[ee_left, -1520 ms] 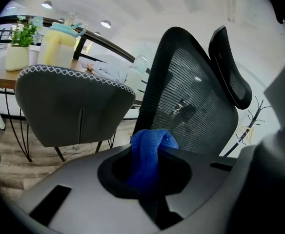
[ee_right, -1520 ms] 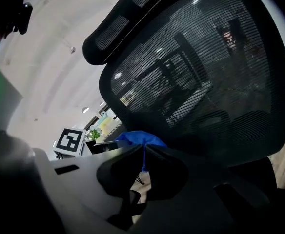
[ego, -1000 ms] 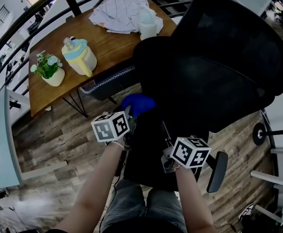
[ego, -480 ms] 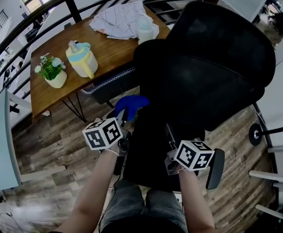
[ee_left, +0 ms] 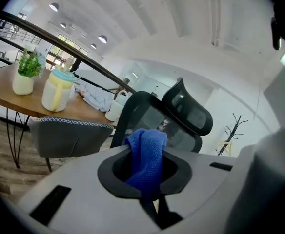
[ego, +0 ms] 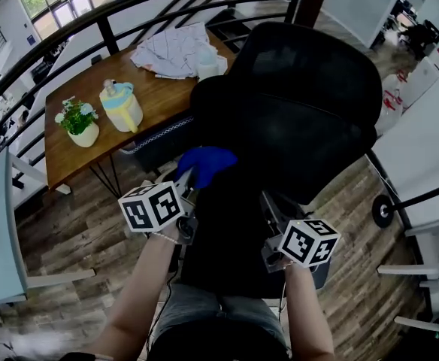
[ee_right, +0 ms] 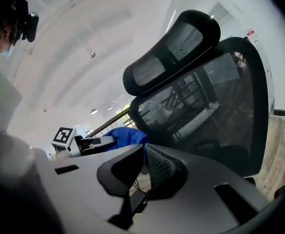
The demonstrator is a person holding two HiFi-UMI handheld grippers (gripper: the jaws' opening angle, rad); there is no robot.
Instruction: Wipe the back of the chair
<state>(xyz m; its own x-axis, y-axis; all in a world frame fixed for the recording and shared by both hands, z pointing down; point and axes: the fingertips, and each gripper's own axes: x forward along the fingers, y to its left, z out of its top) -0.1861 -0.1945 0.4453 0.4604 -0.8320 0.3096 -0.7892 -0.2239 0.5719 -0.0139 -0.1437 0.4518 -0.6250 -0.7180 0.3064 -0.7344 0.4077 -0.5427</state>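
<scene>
We hold left tool (ee_left: pixel 147 178) pinched on blue cloth (ego: pixel 207 162). Cloth bunched beside lower edge of chair back (ego: pixel 310 119), on tabletop (ego: pixel 159 89) side (contact unclear). Our right tool (ee_right: pixel 143 167) has jaws pressed together, nothing between, pointing at mesh back. Chair stands on wood floor (ego: pixel 77 224), beside tabletop edge.

Left claw (ego: pixel 186 177) grips blue cloth (ego: pixel 206 159); cloth bunched at claw tip, by left edge of black chair back (ego: pixel 302 119), contact unclear. Right claw (ego: pixel 268 205) to its right, low against chair. Wooden bench (ego: pixel 155 89) beyond left claw: jug (ego: pixel 120 105), potted plant (ego: pixel 77 120), crumpled fabric (ego: pixel 173 47).
</scene>
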